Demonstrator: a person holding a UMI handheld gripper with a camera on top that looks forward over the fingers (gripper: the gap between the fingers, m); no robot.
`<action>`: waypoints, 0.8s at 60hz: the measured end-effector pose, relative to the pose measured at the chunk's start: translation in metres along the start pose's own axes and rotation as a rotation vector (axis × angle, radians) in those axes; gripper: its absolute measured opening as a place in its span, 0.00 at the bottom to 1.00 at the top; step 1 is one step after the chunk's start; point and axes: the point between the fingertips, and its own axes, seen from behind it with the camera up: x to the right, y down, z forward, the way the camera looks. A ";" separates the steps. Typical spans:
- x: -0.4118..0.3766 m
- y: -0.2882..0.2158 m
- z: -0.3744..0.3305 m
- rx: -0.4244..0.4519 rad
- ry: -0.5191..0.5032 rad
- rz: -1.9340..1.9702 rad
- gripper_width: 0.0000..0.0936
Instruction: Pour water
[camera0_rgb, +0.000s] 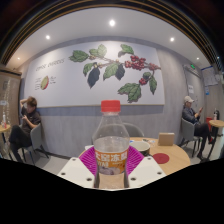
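A clear plastic water bottle with a red cap and a pink-red label stands upright between my fingers. My gripper is shut on the bottle: both magenta pads press against its labelled body. The bottle looks lifted above a round wooden table. A white bowl or cup shows just right of the bottle, partly hidden by it.
A small red disc lies on the table to the right. Behind is a white wall mural of leaves and berries. One person sits at a table on the left, another on the right.
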 end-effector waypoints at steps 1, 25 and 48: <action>0.000 0.000 0.000 -0.001 0.000 0.004 0.35; -0.028 -0.012 0.084 -0.062 -0.181 1.147 0.36; -0.040 -0.044 0.093 -0.024 -0.284 1.975 0.44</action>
